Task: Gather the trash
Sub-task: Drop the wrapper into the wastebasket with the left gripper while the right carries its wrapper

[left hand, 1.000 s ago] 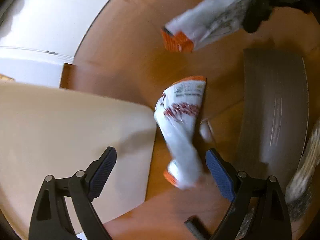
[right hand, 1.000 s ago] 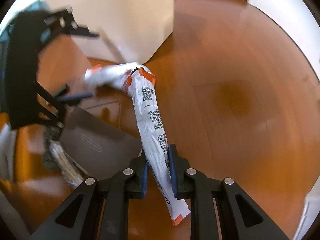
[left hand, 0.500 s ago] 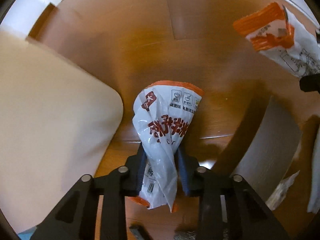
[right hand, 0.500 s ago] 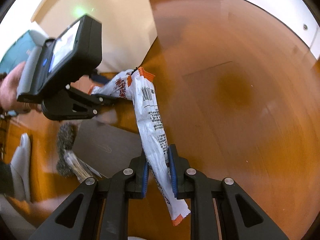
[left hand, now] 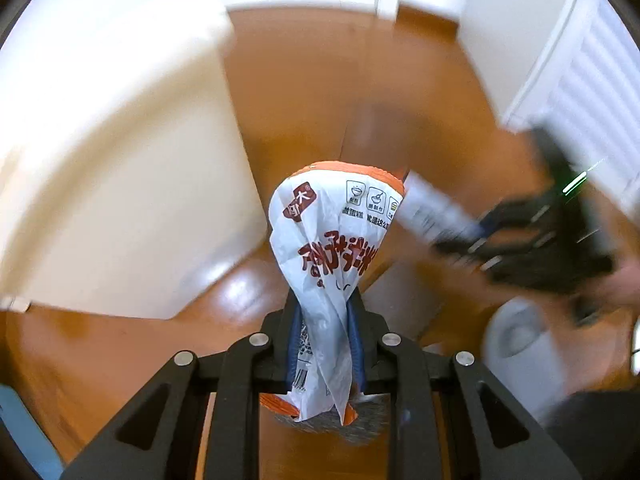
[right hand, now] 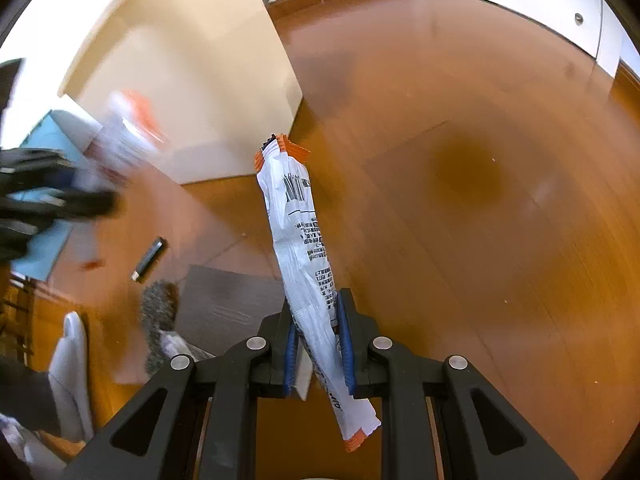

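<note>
Lifted off the floor, the wrapper (left hand: 332, 240) sits pinched in the left claw (left hand: 325, 344); the right claw (right hand: 318, 354) grips seemingly another packet (right hand: 308, 264).

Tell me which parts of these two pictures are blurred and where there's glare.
Left wrist view: the held wrapper is sharp, the right gripper and room smear, glare on the floor. Right wrist view: its wrapper is sharp, the left gripper is smeared.

Two white snack wrappers with orange ends show: one wrapper (left hand: 332, 264) pinched between the left gripper's (left hand: 325, 340) jaws, a second wrapper (right hand: 308, 264) pinched between the right gripper's (right hand: 318, 344) jaws. Left of the right jaws lie one grey board (right hand: 228, 304), one small dark stick (right hand: 149, 260) and one grey scouring tuft (right hand: 158, 312).
</note>
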Tool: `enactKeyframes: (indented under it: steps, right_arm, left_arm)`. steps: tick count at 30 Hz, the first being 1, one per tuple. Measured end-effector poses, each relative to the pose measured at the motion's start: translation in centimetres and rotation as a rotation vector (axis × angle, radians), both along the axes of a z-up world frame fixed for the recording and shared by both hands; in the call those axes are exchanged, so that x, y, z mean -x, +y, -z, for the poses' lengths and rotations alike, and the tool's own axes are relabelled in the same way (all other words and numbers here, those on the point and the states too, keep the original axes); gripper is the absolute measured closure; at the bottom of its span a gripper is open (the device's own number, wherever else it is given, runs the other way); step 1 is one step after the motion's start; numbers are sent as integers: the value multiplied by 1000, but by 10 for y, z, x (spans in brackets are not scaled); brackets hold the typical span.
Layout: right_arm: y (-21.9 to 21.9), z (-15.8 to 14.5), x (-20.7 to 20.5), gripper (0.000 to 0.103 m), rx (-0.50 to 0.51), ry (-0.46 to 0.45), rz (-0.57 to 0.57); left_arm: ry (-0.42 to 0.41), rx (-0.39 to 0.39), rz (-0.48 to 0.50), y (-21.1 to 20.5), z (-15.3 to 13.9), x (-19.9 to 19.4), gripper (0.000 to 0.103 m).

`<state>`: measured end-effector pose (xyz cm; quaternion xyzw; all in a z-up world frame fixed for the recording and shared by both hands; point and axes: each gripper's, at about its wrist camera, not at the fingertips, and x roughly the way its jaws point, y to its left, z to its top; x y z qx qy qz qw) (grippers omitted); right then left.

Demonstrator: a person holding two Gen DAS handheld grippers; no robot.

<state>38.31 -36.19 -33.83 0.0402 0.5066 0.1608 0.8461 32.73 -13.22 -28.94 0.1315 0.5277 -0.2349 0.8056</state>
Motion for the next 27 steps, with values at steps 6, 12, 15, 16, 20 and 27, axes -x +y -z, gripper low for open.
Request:
enactKeyframes:
  steps: [6,12,15,16,20,27]
  right_arm:
    - [4,-21,4,84,-46,-37,16]
    - [19,-31,5,84,-73,-58,1]
    - [24,-27,6,84,-67,-52,-9]
    - [24,-27,6,84,-68,-50,-12]
    - [20,-31,7,84,-68,-51,-14]
    - [15,-49,5,84,-66,-90,3]
  left_arm:
    - [-168,159,-141,43,-104,0,83]
    - [-257,163,-284,82,-130,-66,83]
    - [-231,123,-367,88,-116,-94,83]
    - [-222,109,-389,90,-107,-97,83]
    - [-129,73,-474,99,-68,-117,74]
    - [-214,87,-544,120,-84,-86,17]
